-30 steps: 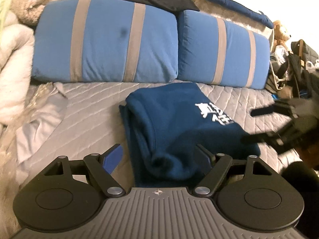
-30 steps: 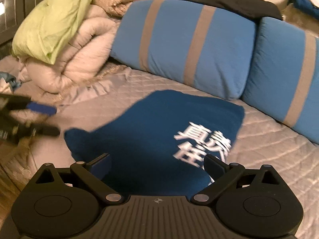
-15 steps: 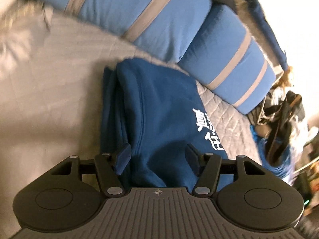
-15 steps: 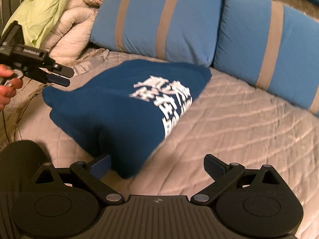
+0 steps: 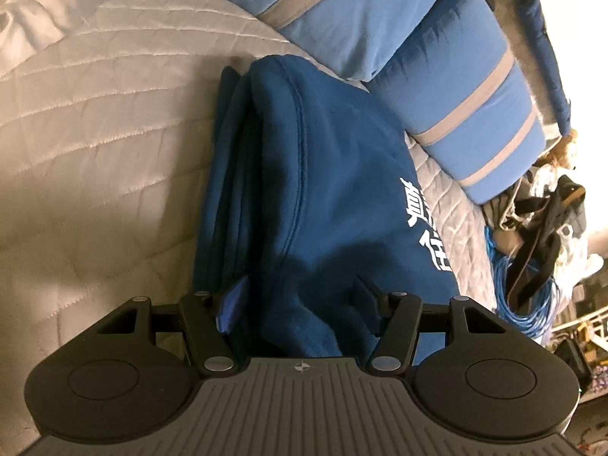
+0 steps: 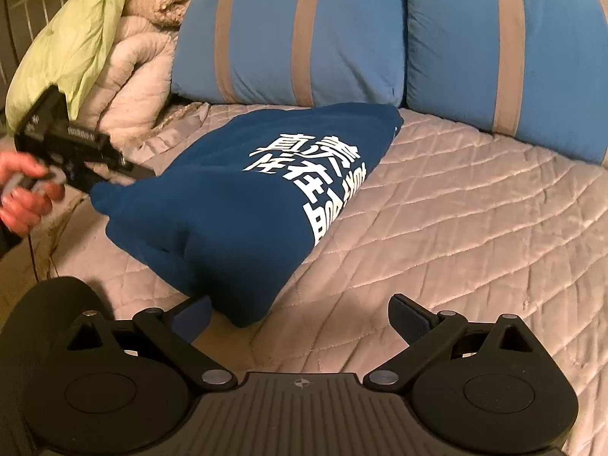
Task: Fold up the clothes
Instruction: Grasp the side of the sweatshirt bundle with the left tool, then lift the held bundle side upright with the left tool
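Observation:
A folded navy sweatshirt with white printed characters (image 5: 334,190) lies on the quilted grey bedspread (image 5: 95,152). My left gripper (image 5: 300,304) has its fingers on both sides of the sweatshirt's near corner, with fabric bunched between them. In the right wrist view the sweatshirt (image 6: 243,197) lies ahead, and the hand-held left gripper (image 6: 125,171) meets its left edge. My right gripper (image 6: 300,315) is open and empty, low over the bedspread (image 6: 456,209), with its left finger beside the sweatshirt's near corner.
Two blue pillows with grey stripes (image 6: 304,38) stand behind the sweatshirt. A heap of beige and green bedding (image 6: 95,38) sits at the left. A pile of bags and blue cable (image 5: 532,247) lies off the bed's right edge.
My left gripper has moved onto the sweatshirt's corner and narrowed around the fabric. My right gripper has pulled back to the right, off the sweatshirt, and stays open.

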Motion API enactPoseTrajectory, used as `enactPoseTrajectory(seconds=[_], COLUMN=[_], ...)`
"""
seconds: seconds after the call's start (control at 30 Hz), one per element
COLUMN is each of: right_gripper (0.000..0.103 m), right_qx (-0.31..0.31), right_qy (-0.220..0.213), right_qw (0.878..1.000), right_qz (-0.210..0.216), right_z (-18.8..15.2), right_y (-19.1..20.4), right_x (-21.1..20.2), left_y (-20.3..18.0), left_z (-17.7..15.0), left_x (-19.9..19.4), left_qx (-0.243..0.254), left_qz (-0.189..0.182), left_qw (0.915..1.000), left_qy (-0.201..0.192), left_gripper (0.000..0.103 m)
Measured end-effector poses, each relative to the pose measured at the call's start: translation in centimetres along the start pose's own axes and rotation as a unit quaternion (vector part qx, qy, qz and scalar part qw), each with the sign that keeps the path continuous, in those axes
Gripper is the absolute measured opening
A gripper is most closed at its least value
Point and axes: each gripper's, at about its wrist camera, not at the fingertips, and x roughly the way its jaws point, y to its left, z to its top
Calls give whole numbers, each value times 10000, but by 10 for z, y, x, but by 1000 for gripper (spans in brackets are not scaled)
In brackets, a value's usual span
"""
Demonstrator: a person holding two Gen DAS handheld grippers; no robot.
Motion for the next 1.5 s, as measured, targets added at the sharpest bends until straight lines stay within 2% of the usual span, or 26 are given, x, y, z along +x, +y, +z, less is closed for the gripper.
enactPoseTrajectory(seconds=[0.03,0.1,0.17,0.33,0.43,0.63,0.73,0.8,0.83,0.87,0.9,0.97,1.13,1.4,1.5], right_gripper=[99,99,99,99,99,99,99,99,99,99,99,99,99,99,99], right_qx=[42,126,166,8,-90,-197,-184,-168,-162,-155,-149,-146,-138,-41,12], right_qy=[-1,-2,3,55,89,172,166,160,161,162,164,180,241,276,296], right_qw=[10000,9999,9998,9999,9999,9996,9996,9997,9997,9997,9997,9996,9995,9995,9994], right_qz=[27,80,117,102,110,102,94,94,99,106,112,130,166,153,158], right_z=[0,0,0,-1,-2,-2,-3,-3,-3,-3,-3,-2,-1,-1,-1], right_y=[-1,-4,-6,-1,1,3,3,2,2,2,2,2,1,1,-1], right_x=[0,0,0,2,3,5,4,3,3,3,3,4,7,8,8], left_y=[-1,-5,-10,-24,-28,-31,-33,-34,-33,-29,-25,-16,4,32,48], left_z=[-1,-2,-2,2,4,-6,-10,-13,-14,-13,-12,-10,-4,-3,-7], left_x=[0,-2,-9,-37,-43,-28,-21,-16,-16,-20,-24,-33,-44,-16,-13], left_qx=[-17,7,155,426,545,843,991,1089,1055,911,766,475,-171,-408,-649], left_qz=[23,198,429,608,859,1448,1741,1935,1936,1810,1683,1427,794,461,107], left_qw=[10000,9998,9989,9955,9927,9841,9782,9736,9740,9778,9813,9872,9954,9981,9976], left_qy=[-9,-10,-102,-582,-652,-585,-551,-527,-522,-525,-528,-534,-505,-87,-193], left_gripper=[55,17,15,11,11,12,24,45,51,60,65,66,79,79,79])
